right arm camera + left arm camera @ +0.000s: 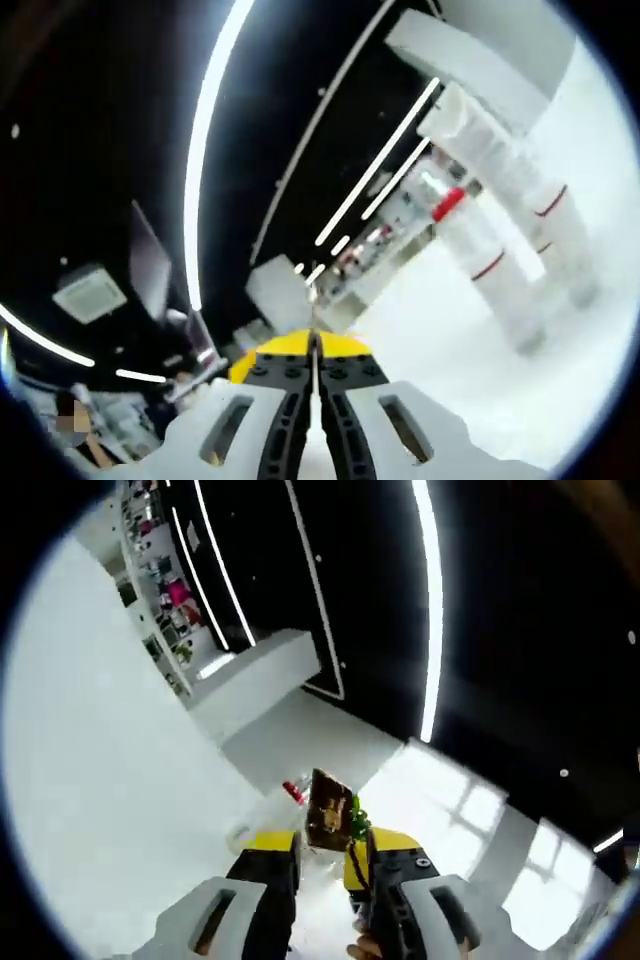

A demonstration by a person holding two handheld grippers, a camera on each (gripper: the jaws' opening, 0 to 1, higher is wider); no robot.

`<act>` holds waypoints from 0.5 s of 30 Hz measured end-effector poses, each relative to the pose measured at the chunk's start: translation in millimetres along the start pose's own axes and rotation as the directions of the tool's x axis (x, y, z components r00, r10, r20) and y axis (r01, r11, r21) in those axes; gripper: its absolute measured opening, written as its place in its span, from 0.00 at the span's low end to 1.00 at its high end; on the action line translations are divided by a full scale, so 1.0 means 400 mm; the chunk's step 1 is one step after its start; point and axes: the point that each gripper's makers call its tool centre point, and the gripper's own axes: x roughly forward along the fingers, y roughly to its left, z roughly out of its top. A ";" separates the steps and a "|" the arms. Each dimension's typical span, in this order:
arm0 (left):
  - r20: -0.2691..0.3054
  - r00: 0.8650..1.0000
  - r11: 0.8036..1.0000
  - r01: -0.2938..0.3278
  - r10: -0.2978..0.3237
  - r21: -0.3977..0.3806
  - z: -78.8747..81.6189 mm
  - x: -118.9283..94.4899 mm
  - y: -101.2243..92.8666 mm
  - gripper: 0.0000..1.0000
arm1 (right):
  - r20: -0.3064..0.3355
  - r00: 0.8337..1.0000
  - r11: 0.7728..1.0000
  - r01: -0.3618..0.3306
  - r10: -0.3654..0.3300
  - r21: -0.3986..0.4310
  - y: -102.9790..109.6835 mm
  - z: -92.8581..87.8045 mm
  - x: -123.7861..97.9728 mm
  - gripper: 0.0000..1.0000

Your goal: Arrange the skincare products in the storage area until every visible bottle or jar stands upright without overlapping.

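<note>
The left gripper (326, 855) holds a small brown bottle (328, 813) between its yellow-tipped jaws, which stand a narrow way apart with the bottle wedged in the gap. The bottle is dark amber-brown with a paler label on its face and leans slightly; green leafy trim (358, 822) shows at one side of it and a small red patch (293, 791) at the other. Its base is hidden behind the jaw tips, and whether it is glass or plastic is hard to make out. Beyond the bottle lies a white counter (120, 780), and farther off from the bottle a blurred shelf of coloured products (165, 600) under a black ceiling with light strips (432, 600).

The right gripper (315, 370) has its jaws pressed together with nothing between them. Past it stand tall white tubes (500, 230) with red bands, too blurred to read.
</note>
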 end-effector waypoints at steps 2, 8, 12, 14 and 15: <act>0.014 0.999 0.999 -0.033 0.033 0.008 0.009 -0.002 0.018 0.40 | 0.004 0.998 0.998 0.063 -0.063 0.009 -0.041 0.008 -0.003 0.00; 0.031 0.999 0.999 -0.032 0.032 -0.015 0.022 -0.007 0.027 0.41 | -0.112 0.954 0.960 0.279 -0.277 0.001 -0.195 -0.031 0.006 0.00; 0.027 0.999 0.999 -0.034 0.034 -0.004 0.019 -0.007 0.026 0.41 | -0.120 0.935 0.942 0.329 -0.335 -0.066 -0.227 -0.030 0.016 0.00; 0.028 0.999 1.000 -0.029 0.029 -0.006 0.018 -0.007 0.024 0.41 | -0.147 0.924 0.935 0.343 -0.353 -0.086 -0.236 -0.051 0.017 0.00; 0.027 0.999 1.000 -0.028 0.028 -0.007 0.016 -0.008 0.024 0.41 | -0.169 0.914 0.929 0.356 -0.369 -0.103 -0.244 -0.063 0.015 0.00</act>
